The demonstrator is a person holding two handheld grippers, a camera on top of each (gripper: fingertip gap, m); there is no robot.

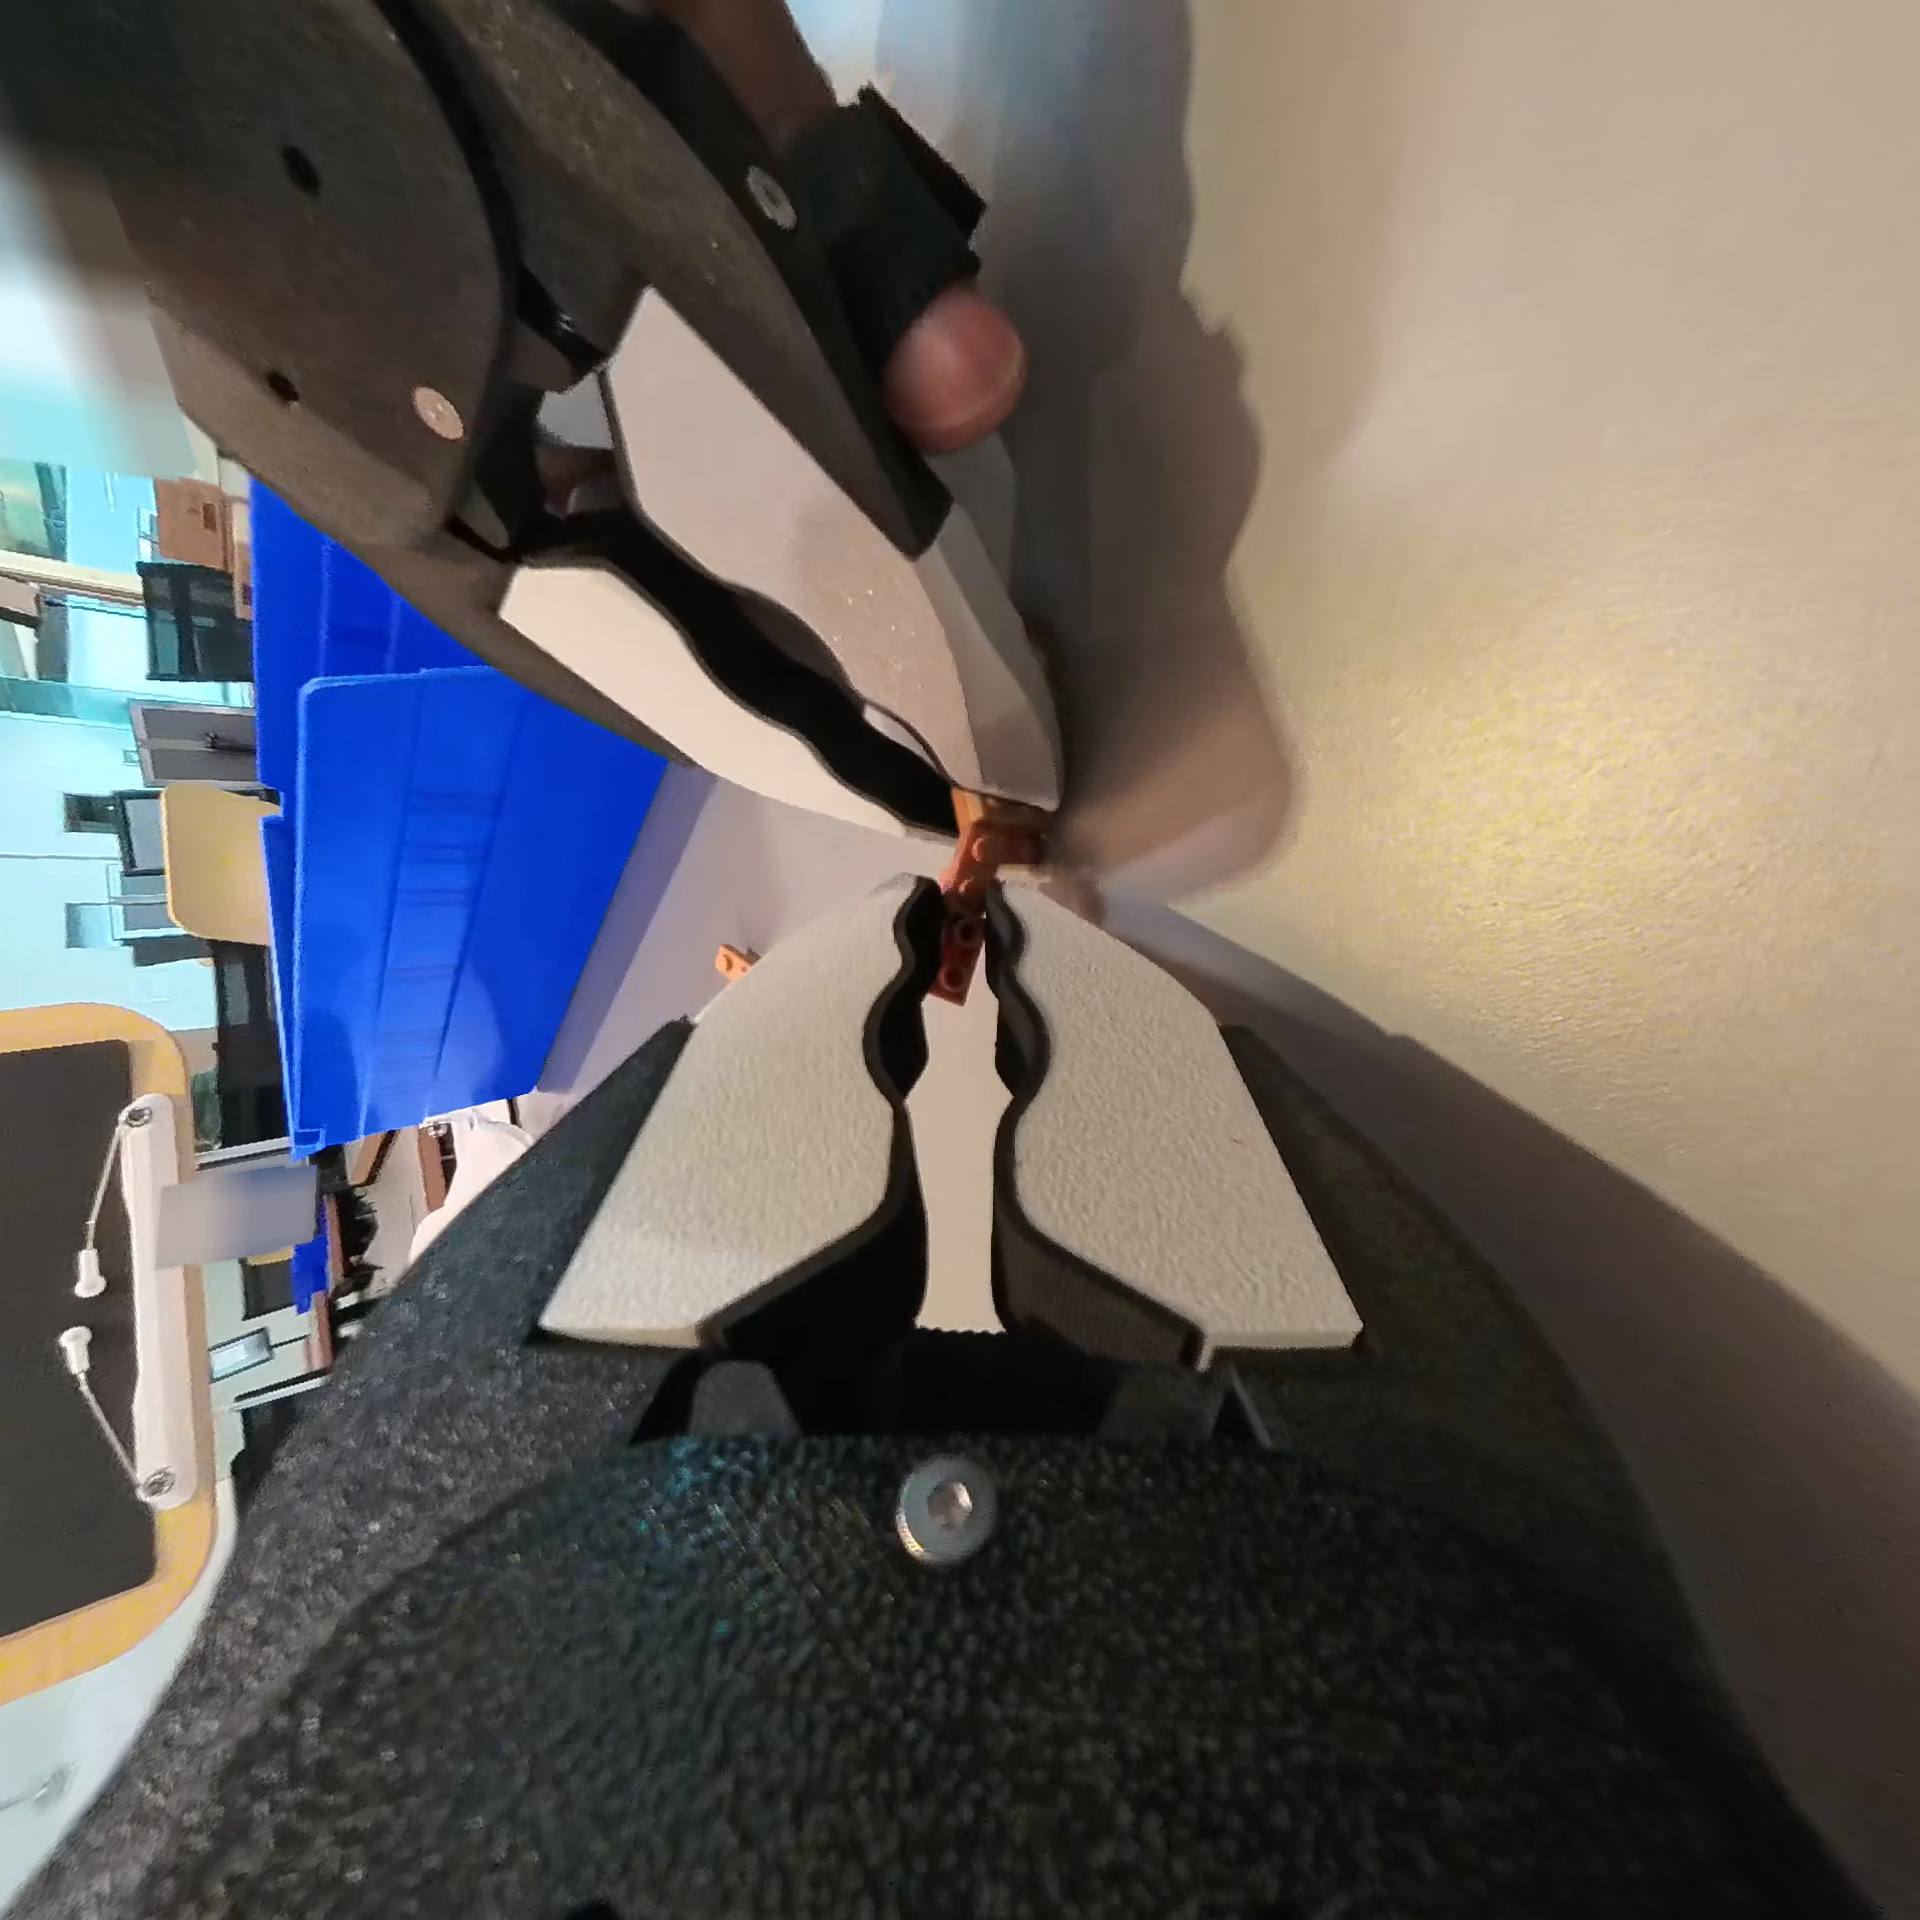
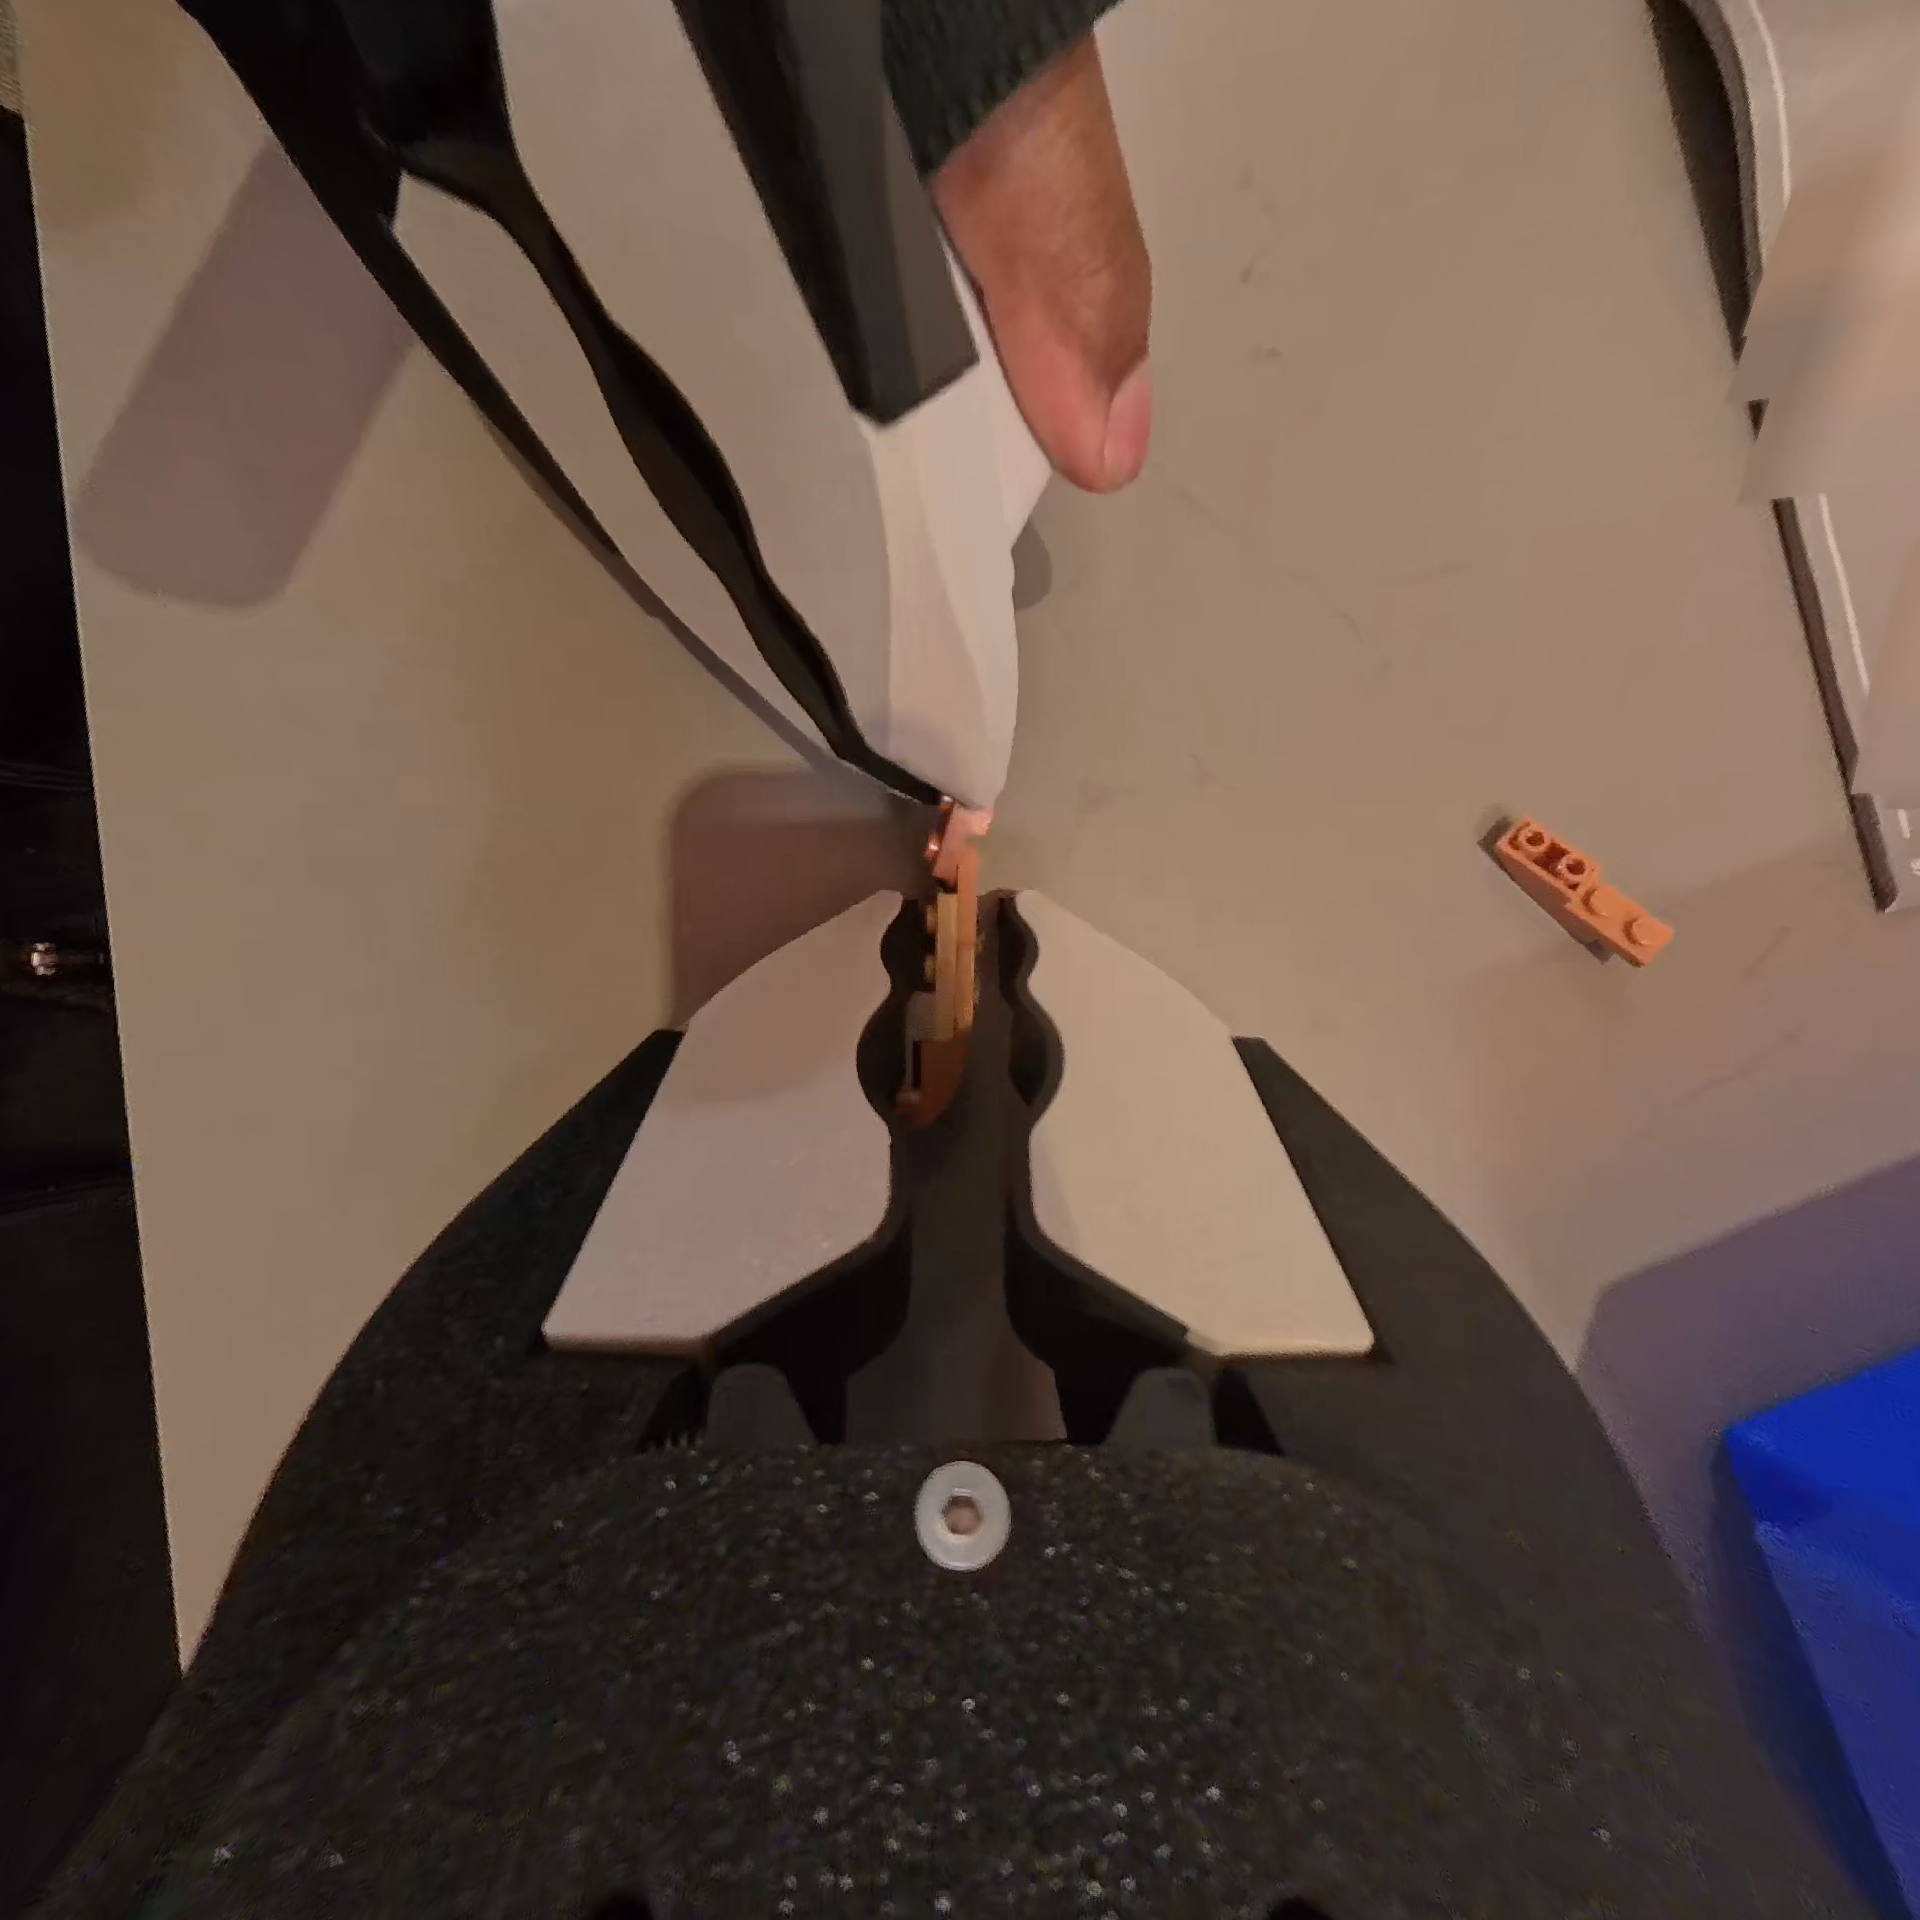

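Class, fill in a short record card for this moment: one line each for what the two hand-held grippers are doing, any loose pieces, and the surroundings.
Left hand-held gripper: shut on one end of an orange brick assembly.
Right hand-held gripper: closed around the other end of the same assembly; grip unclear.
Loose piece: a second orange brick piece lying on the table.
Surroundings: blue bin beside the table.

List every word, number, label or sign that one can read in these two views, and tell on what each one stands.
No text can be read.
The loose orange brick, the blue bin, the left gripper and the right gripper show no writing.
The brown boxes, far off in the left wrist view, bear dark marks that are too small and blurred to read.
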